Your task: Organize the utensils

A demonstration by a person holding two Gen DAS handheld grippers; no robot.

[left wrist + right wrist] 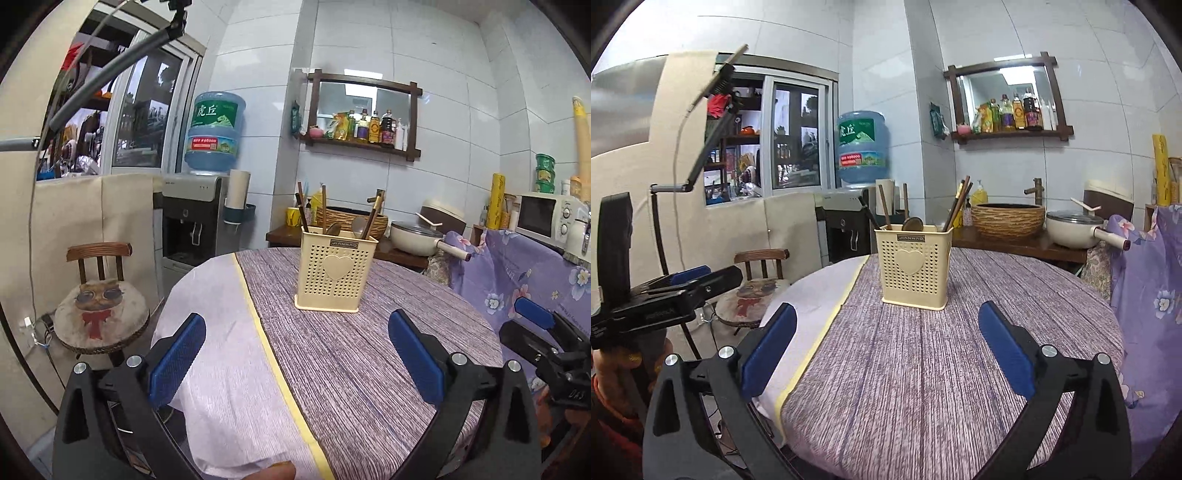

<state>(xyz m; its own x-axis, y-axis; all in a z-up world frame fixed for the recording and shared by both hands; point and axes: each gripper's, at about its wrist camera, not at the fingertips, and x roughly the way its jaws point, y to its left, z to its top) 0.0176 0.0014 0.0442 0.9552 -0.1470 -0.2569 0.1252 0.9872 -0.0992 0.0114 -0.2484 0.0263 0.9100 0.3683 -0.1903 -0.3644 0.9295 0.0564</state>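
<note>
A cream perforated utensil holder [335, 272] [913, 266] with a heart on its front stands upright on the round table [351, 354] [942, 362], toward the far side. Wooden chopsticks [302, 208] [956, 203], spoons and other wooden handles stick up out of it. My left gripper [297, 356] hangs open over the near part of the table, well short of the holder, with nothing between its blue pads. My right gripper [886, 350] is likewise open and empty, also short of the holder. Each gripper shows at the edge of the other's view.
A wooden chair [99, 295] with a cat cushion stands left of the table. Behind are a water dispenser [199, 221], a woven basin [1008, 219], a white pan [1075, 229], a microwave [546, 221] and a wall shelf of bottles [362, 129]. Purple floral cloth [1145, 295] hangs at right.
</note>
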